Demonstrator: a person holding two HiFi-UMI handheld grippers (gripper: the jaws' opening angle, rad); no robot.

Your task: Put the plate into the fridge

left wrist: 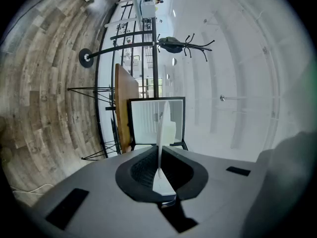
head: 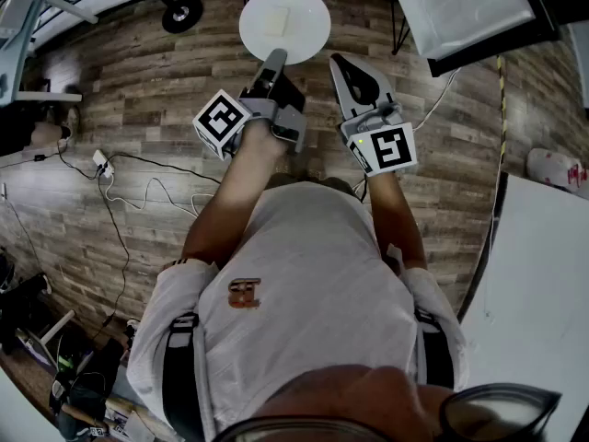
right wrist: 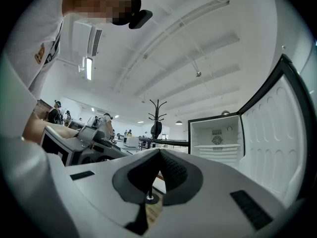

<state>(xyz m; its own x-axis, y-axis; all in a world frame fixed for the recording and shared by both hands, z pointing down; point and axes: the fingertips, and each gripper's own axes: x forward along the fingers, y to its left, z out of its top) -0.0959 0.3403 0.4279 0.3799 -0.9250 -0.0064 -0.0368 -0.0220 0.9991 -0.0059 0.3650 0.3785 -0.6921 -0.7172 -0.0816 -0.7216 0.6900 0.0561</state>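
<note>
Two hand-held grippers in front of the person, over the wood-plank floor (head: 138, 90). Left hand-held gripper (head: 274, 61) is clamped on the rim of the white plate (head: 285, 21). The plate is held out ahead of the person, roughly flat in the head view, in the air and not resting on anything. In the left gripper view the plate (left wrist: 163, 123) shows edge-on between the closed jaws, with the pads pressing on both faces.

Right hand-held gripper (head: 342, 67) is just beside the left one and apart from the plate. Its jaws are together with nothing between them, and the right gripper view shows the tips meeting.

The fridge (right wrist: 215, 143) stands ahead with its door (right wrist: 277, 138) swung open to the right. The white interior and a shelf are visible. The plate is outside the fridge, not yet in it.

A coat rack (right wrist: 156, 120) stands to the left of the fridge. Cables (head: 110, 168) lie on the floor at the person's left.
</note>
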